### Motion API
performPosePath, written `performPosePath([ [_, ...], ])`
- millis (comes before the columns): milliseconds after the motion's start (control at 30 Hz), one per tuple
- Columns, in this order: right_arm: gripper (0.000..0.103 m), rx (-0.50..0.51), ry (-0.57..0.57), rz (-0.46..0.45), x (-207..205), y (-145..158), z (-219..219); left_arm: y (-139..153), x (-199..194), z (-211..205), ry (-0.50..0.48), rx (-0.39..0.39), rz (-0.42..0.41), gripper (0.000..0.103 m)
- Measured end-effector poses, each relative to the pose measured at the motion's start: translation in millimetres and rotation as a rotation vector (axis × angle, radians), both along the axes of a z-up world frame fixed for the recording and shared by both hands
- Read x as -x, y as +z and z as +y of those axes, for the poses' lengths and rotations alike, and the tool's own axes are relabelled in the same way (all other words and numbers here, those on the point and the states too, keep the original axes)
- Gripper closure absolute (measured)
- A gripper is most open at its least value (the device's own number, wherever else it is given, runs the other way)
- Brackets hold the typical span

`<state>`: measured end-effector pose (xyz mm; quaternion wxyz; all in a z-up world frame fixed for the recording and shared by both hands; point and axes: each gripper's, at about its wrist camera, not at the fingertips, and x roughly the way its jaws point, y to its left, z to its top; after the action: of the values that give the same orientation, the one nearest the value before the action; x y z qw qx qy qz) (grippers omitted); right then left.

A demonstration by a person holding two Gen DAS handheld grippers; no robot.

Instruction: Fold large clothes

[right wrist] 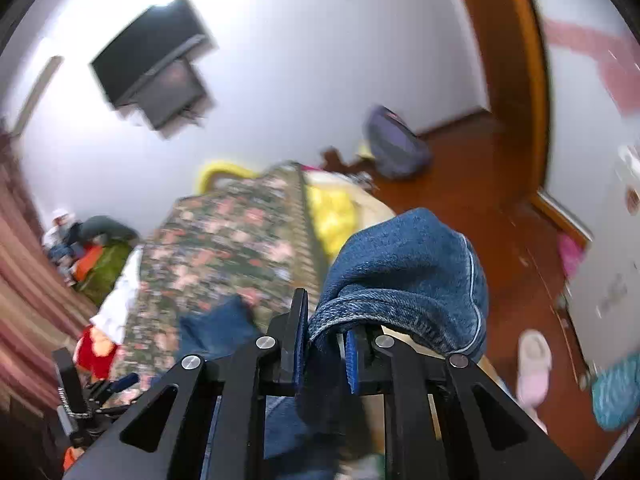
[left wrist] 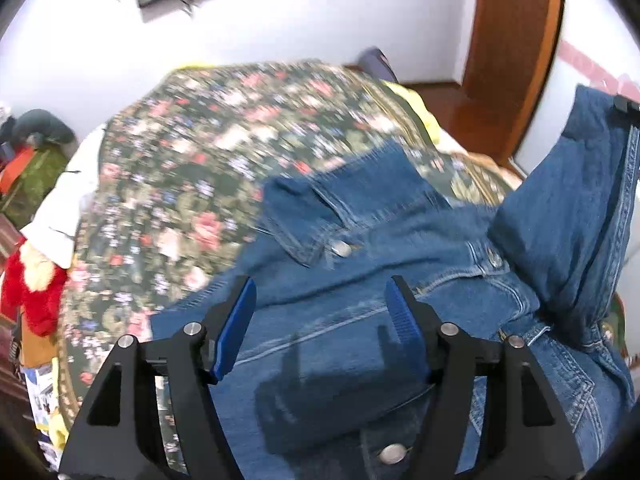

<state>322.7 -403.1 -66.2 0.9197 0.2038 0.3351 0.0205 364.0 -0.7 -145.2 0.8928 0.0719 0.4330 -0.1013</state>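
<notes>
Clearly, the denim jacket [left wrist: 360, 280] lay on the floral bedspread [left wrist: 192, 160], spread over its near part, with the collar and 2 metal buttons turned up. The left gripper [left wrist: 324, 312] hung just above the jacket with its 2 blue-padded fingers [left wrist: 236, 332] wide apart and nothing between them; its shadow fell on the cloth below. At the right side of the left wrist view, 1 part of the jacket, maybe a sleeve, rose up from the bed to the edge of the picture.

In the right wrist view, the right gripper [right wrist: 326, 344] was clamped on a fold of that denim, and the cloth bulged over the finger tips. Both views were blurred.

Beyond the bed stood a white wall with a dark screen [right wrist: 156, 76], and a red stuffed toy [left wrist: 32, 288] was at the left side. A pink slipper [right wrist: 532, 364] lay on the wooden floor [right wrist: 480, 184].
</notes>
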Motion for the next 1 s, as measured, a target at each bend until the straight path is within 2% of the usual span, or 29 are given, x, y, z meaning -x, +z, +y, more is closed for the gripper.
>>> performPosePath([
  [133, 0.091, 0.013, 0.123, -0.067, -13, 36, 59, 22, 15, 29, 0.041, 0.028, -0.072, 0.029],
  [200, 0.091, 0.027, 0.191, -0.078, -20, 45, 94, 32, 24, 44, 0.065, 0.041, -0.103, 0.026],
  [367, 0.091, 0.06, 0.365, -0.056, -35, 40, 187, 48, 46, 83, 0.129, 0.088, -0.16, 0.022],
  [500, 0.091, 0.082, 0.486, 0.014, -46, 9, 260, 51, 62, 113, 0.183, 0.112, -0.183, 0.02],
  [567, 0.091, 0.069, 0.556, 0.084, -55, -16, 298, 50, 69, 125, 0.207, 0.114, -0.188, 0.019],
  [700, 0.091, 0.086, 0.634, 0.221, -58, -71, 347, 43, 80, 146, 0.242, 0.104, -0.177, 0.019],
  [867, 0.09, 0.167, 0.696, 0.363, -52, -130, 384, 29, 86, 164, 0.28, 0.101, -0.15, 0.019],
  [1000, 0.09, 0.243, 0.745, 0.417, -47, -150, 397, 18, 90, 171, 0.296, 0.117, -0.123, 0.019],
])
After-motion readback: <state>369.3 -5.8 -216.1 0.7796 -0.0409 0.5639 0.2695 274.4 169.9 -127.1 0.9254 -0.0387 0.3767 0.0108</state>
